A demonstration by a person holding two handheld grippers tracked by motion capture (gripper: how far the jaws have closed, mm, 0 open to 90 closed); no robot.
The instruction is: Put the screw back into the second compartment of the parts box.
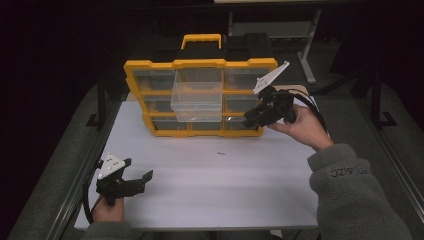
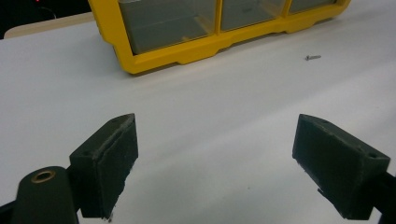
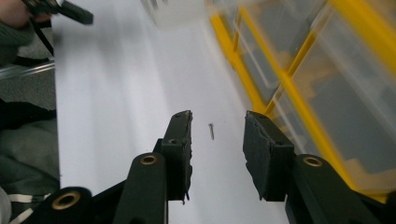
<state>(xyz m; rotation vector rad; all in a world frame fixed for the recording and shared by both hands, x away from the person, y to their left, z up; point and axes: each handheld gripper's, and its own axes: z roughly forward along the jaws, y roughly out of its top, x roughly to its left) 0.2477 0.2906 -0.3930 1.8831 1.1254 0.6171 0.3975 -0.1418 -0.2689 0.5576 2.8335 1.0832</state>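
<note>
The screw lies flat on the white desk, just in front of the yellow organizer and apart from it. The organizer stands upright at the far side of the desk, and one clear drawer juts forward from its middle column. The right gripper is held in front of the organizer's lower right compartments and points toward the screw. In the right gripper view the screw appears in line with the gap between the jaws but farther off; the jaws stand partly spread, with nothing between the pads. The left gripper sits low over the near left part of the desk, well apart from the screw. In the left gripper view its jaws are spread wide over bare desk, and the screw lies far ahead toward the right.
</note>
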